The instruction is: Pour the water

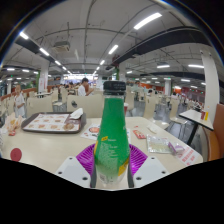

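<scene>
Fingers [111,163] tight on upright green bottle [111,135], table [45,148] below.

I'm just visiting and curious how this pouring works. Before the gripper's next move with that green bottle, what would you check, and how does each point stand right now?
1. Green bottle stands between the fingers: ok.
2. Bottle upright: ok.
3. Red cap off for pouring: not ok, it is on.
4. Both purple pads pressing the bottle firmly: cannot tell.
5. Cup or glass to pour into in sight: not ok; none visible on the table.
6. Tray beyond the bottle clear of the path: ok, it lies well off to one side.
</scene>
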`<action>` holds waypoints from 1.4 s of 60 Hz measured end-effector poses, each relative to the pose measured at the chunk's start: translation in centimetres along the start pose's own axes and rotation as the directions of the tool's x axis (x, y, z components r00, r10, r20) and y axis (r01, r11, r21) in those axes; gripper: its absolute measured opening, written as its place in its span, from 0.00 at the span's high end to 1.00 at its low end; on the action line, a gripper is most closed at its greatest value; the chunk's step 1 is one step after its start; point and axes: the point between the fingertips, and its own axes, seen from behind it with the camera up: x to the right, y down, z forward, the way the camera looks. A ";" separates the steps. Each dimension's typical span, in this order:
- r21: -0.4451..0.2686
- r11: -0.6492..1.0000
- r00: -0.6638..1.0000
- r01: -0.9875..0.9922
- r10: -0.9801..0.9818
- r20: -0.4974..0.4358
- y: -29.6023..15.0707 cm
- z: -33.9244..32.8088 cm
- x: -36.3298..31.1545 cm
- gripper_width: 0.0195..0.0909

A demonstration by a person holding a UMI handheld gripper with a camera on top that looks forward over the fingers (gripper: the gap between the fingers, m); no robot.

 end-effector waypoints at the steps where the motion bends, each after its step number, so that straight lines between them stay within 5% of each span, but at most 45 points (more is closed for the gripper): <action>1: -0.007 1.000 1.000 0.010 -0.010 0.003 -0.1 0.0 -0.3 0.71; 8: -0.081 0.995 0.998 0.053 -0.051 0.027 -0.1 -1.2 -2.6 0.74; 25: -0.016 0.816 0.815 0.577 -0.577 -0.046 -8.5 -8.4 -14.5 0.74; 41: 0.026 0.147 0.148 0.989 -0.986 -0.070 -10.1 -12.2 -32.3 0.74; 50: -0.006 -0.274 -0.273 0.962 -0.955 -0.115 -8.8 -12.2 -36.2 0.74; 62: -0.058 -0.502 -0.505 0.863 -0.847 -0.166 -9.4 -11.5 -37.0 0.74; 75: -0.005 -0.422 -0.417 0.906 -0.894 -0.164 -8.7 -10.6 -35.1 0.74; 79: 0.030 -0.183 -0.177 0.983 -0.974 -0.138 -8.5 -10.5 -33.9 0.74; 84: 0.091 0.309 0.312 0.947 -0.950 -0.030 -7.6 -11.1 -33.0 0.74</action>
